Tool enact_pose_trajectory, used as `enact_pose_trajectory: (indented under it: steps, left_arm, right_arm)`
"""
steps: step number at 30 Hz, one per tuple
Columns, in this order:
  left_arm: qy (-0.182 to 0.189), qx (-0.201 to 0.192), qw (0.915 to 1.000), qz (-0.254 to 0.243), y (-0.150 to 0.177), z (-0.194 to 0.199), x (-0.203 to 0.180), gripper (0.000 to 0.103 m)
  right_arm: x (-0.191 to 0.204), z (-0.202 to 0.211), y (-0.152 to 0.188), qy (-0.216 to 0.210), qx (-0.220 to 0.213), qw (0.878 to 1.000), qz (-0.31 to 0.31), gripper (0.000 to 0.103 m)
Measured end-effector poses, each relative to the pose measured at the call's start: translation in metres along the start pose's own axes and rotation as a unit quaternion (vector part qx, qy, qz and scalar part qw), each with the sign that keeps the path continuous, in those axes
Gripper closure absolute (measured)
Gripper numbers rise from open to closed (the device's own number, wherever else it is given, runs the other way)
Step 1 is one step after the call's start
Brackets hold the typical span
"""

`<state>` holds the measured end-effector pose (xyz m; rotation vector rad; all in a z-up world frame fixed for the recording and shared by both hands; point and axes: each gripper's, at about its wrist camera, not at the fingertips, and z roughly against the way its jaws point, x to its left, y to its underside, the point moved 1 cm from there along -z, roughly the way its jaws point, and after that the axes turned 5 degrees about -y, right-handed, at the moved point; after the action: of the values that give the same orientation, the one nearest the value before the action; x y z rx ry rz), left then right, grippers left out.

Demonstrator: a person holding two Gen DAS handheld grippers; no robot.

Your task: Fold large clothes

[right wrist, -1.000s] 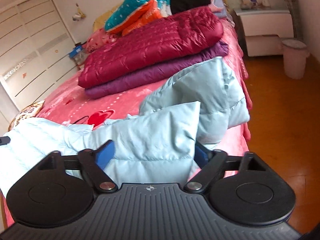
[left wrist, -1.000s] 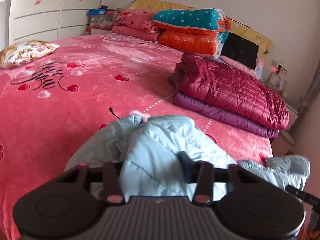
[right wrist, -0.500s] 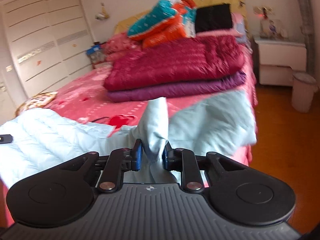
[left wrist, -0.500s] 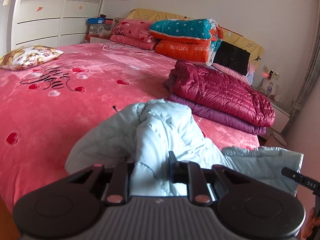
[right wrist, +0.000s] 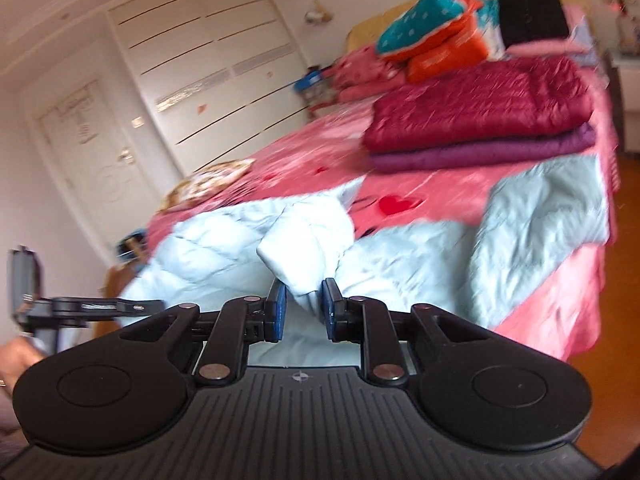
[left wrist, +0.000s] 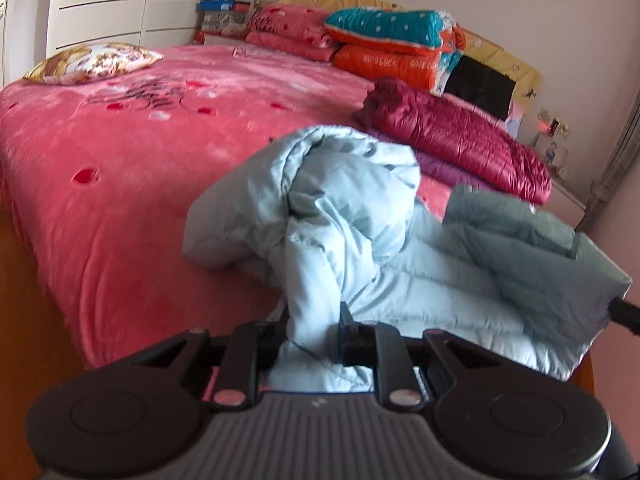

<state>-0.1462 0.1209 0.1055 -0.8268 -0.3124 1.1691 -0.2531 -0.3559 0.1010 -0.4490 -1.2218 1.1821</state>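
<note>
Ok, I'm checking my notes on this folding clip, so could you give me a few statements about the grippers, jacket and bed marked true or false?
1. The left gripper is shut on the light blue jacket. True.
2. The right gripper hangs open and empty. False: it pinches a fold of the jacket.
3. The maroon jacket lies folded on a purple one. True.
4. The bedspread is green. False: it is pink with red hearts.
</note>
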Motion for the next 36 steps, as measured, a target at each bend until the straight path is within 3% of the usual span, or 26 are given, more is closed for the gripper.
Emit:
enact_pose_trajectory:
  steps: [9, 14, 16, 18, 22, 24, 30, 36]
  left_arm:
    - [-0.007, 0.042, 0.9991, 0.004, 0.034, 0.012, 0.014, 0.085]
    - [0.000, 0.026, 0.9996, 0.009, 0.038, 0.024, 0.012, 0.085]
    - [0.004, 0.016, 0.9999, -0.001, 0.036, 0.032, 0.007, 0.085]
    - [0.010, 0.004, 0.9999, -0.006, 0.034, 0.042, 0.003, 0.083]
    - [0.023, -0.029, 0.9993, -0.006, 0.017, 0.058, -0.003, 0.074]
    - [0.026, -0.051, 0.9983, -0.008, 0.005, 0.062, -0.007, 0.066]
    - [-0.002, -0.087, 0.9961, 0.013, -0.036, 0.040, -0.008, 0.043]
    - [-0.046, -0.064, 0.9968, -0.012, -0.070, -0.014, -0.018, 0.041]
  right_arm:
    - [0.010, 0.022, 0.018, -0.067, 0.052, 0.995, -0.060, 0.079]
    - [0.012, 0.025, 0.024, -0.036, 0.062, 0.996, -0.048, 0.073]
    - [0.009, 0.026, 0.023, -0.031, 0.056, 0.996, -0.056, 0.066]
    - [0.008, 0.029, 0.023, -0.019, 0.047, 0.997, -0.055, 0.036]
    - [0.006, 0.033, 0.028, 0.001, 0.036, 0.998, -0.059, 0.022]
    - [0.002, 0.033, 0.029, 0.015, 0.032, 0.997, -0.062, 0.004]
    - [-0.015, 0.032, 0.028, 0.056, 0.017, 0.996, -0.070, 0.000]
    - [-0.042, 0.026, 0.029, 0.117, 0.013, 0.989, -0.086, 0.000]
